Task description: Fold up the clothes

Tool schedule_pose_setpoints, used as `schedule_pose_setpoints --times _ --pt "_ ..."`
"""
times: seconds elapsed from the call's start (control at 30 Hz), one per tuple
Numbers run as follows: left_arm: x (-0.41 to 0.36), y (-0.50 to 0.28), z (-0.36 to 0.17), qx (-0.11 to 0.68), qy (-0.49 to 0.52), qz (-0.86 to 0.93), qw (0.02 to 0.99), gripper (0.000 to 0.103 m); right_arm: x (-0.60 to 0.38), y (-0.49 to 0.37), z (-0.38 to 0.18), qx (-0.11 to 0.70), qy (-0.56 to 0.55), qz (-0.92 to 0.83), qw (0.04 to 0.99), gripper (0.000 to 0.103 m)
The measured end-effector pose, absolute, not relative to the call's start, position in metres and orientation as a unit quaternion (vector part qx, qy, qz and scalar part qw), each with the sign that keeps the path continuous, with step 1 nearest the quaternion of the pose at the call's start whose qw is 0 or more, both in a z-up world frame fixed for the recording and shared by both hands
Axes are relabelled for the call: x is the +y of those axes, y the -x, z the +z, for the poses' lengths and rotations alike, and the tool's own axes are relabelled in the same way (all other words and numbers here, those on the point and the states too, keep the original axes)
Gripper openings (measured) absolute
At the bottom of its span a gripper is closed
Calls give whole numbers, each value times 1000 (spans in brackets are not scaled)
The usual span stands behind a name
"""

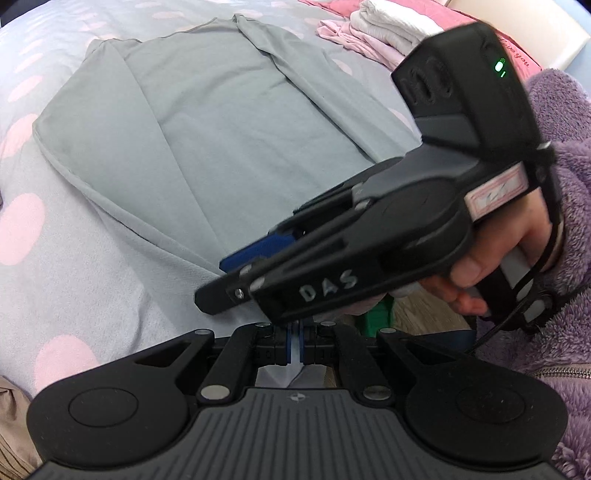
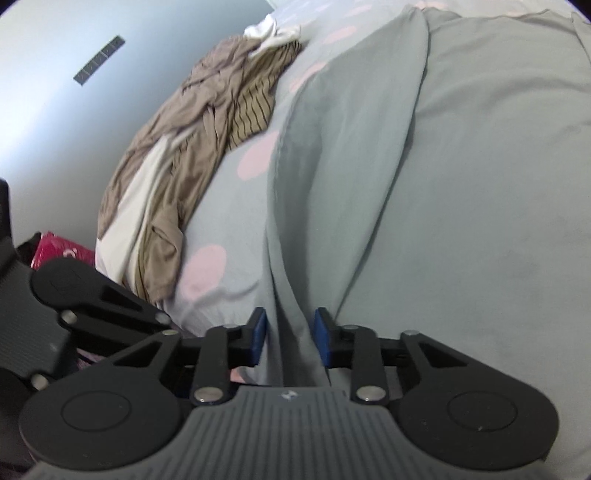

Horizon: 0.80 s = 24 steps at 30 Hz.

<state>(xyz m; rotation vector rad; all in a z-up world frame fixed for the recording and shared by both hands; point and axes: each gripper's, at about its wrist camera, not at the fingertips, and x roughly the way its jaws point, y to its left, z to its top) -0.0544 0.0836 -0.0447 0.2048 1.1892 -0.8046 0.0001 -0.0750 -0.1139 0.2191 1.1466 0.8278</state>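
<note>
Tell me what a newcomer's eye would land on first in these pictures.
The grey garment spread flat across the spotted bedsheet fills the middle of both views. The right gripper straddles a raised fold at the garment's near edge, jaws apart, while the left gripper is pinched shut on the cloth close by. A crumpled brown pile of clothes lies at the bed's left edge in the right wrist view.

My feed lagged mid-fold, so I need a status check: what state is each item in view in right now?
grey top: spread flat on the bed, sleeves folded in.
left hand-held gripper: shut on the grey top's hem.
right hand-held gripper: open, a fabric ridge between its pads.
brown striped clothes: crumpled, unfolded.
pink and white clothes: loosely piled.
</note>
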Motion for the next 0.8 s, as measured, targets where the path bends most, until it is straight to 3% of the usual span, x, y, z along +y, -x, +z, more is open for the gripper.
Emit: schedule_pose_setpoints --times 0.03,0.17,0.23,0.3,0.4,0.53,0.8 --pt "85 54 -45 544 -93 -367 748 1 -75 0 -114 526 -100 382 753 10" --pt "96 48 -39 555 -72 -366 743 3 -76 3 -112 522 -96 390 752 8" --pt "106 42 -31 557 -62 -364 743 22 -78 3 -111 523 -103 387 752 8" --pt "114 35 -24 557 -64 -356 748 31 -79 3 -110 526 -107 385 750 8" --pt "130 20 -16 558 -50 -337 757 32 -79 5 -106 526 -96 383 753 8" --pt "150 -5 -6 547 -14 -311 777 41 -78 8 -99 521 -83 382 759 8" --pt "177 -83 -25 533 139 -231 802 46 -79 8 -95 523 -77 381 759 8"
